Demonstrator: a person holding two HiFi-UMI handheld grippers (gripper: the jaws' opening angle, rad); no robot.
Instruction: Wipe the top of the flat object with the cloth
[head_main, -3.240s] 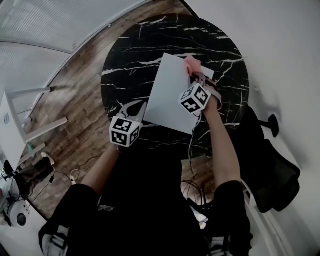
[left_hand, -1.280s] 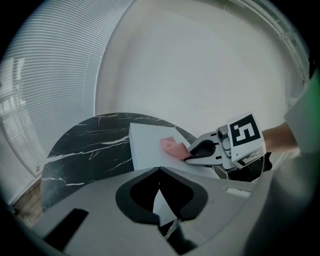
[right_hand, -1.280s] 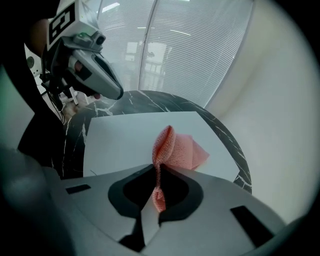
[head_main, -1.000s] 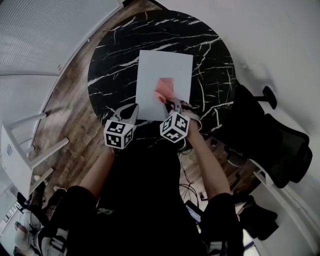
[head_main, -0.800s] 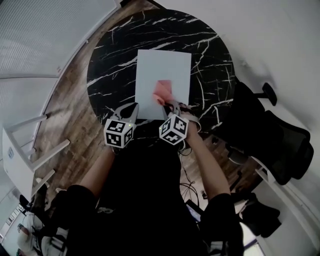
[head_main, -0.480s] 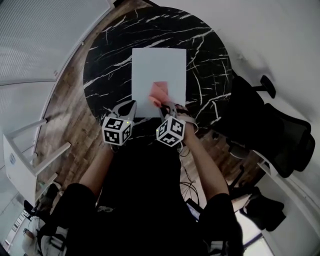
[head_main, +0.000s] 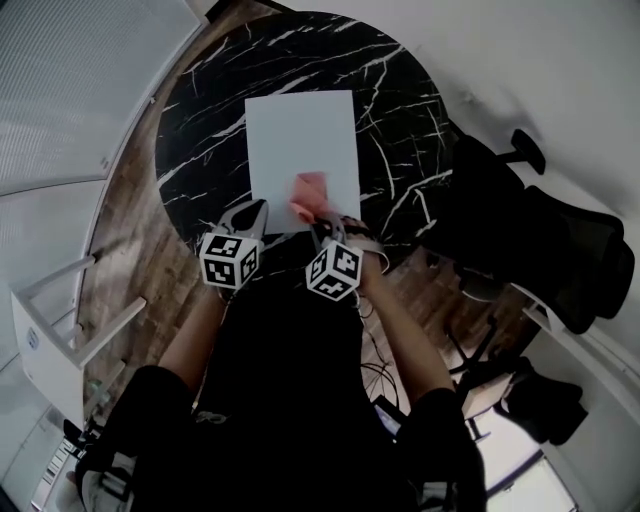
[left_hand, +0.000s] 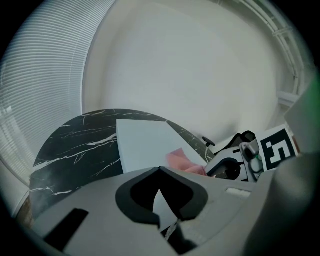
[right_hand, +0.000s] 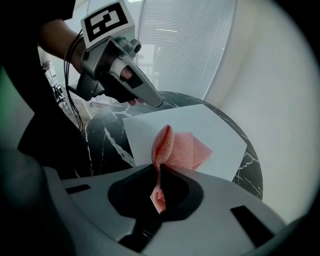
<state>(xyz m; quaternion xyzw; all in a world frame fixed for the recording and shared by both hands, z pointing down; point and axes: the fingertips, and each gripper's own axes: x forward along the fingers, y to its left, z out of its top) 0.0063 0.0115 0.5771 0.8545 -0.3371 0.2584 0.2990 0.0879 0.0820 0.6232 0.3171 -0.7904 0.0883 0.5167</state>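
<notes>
A white flat sheet (head_main: 300, 145) lies on the round black marble table (head_main: 400, 110). A pink cloth (head_main: 309, 191) rests on the sheet's near part, bunched up toward my right gripper (head_main: 320, 222), which is shut on it. In the right gripper view the cloth (right_hand: 176, 147) rises in a fold from the jaws (right_hand: 159, 170) and spreads over the sheet (right_hand: 210, 132). My left gripper (head_main: 256, 214) sits at the sheet's near left edge; its jaws (left_hand: 160, 172) are shut with a thin wedge of the sheet (left_hand: 142, 142) between them.
Black office chairs (head_main: 545, 240) stand close to the table's right side. Wooden floor (head_main: 130, 200) shows at the left, with a white frame (head_main: 50, 320) on it. A white wall (left_hand: 190, 65) curves behind the table.
The right gripper has dragged the cloth from the sheet's far right corner back to its near edge. The left gripper has kept its hold at the near left edge.
</notes>
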